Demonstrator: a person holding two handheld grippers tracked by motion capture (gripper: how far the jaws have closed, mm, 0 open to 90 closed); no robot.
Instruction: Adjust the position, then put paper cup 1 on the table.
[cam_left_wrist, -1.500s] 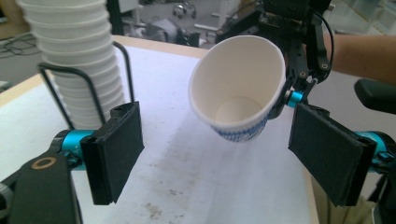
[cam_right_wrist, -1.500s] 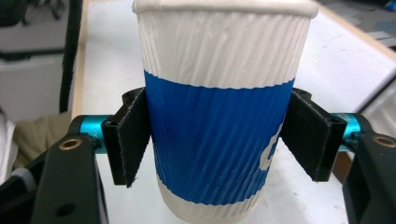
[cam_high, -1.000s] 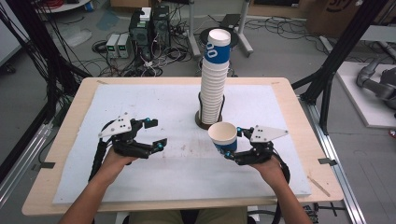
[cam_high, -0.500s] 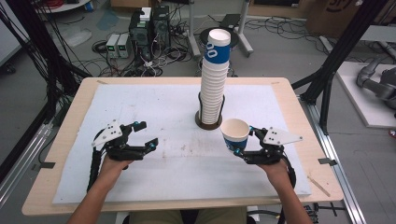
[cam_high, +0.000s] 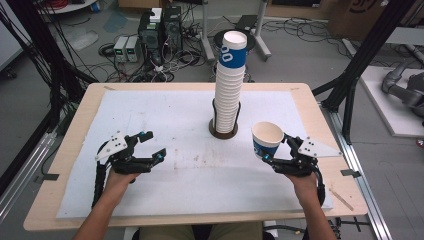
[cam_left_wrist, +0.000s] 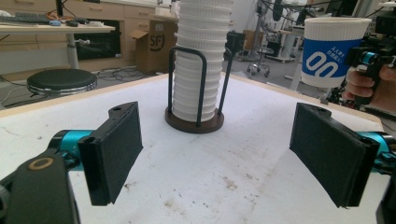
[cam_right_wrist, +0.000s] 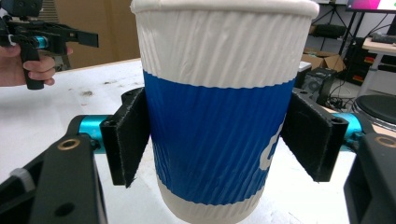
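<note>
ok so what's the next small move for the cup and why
Probably lower the cup straight down onto the white mat. The right gripper holds it upright by its fingers, away from the cup stack, with bare mat below. The left gripper is open and holds nothing.

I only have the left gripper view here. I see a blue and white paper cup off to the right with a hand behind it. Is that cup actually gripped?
Observer: Yes. The right gripper has both black pads pressed on the blue and white ribbed paper cup.
Operator: Is it upright?
Observer: Upright, mouth up, and empty inside in the high view.
Operator: How tall is the stack in the holder?
Observer: The tall stack of white paper cups ends in one blue-printed cup, far above the black wire holder.
</note>
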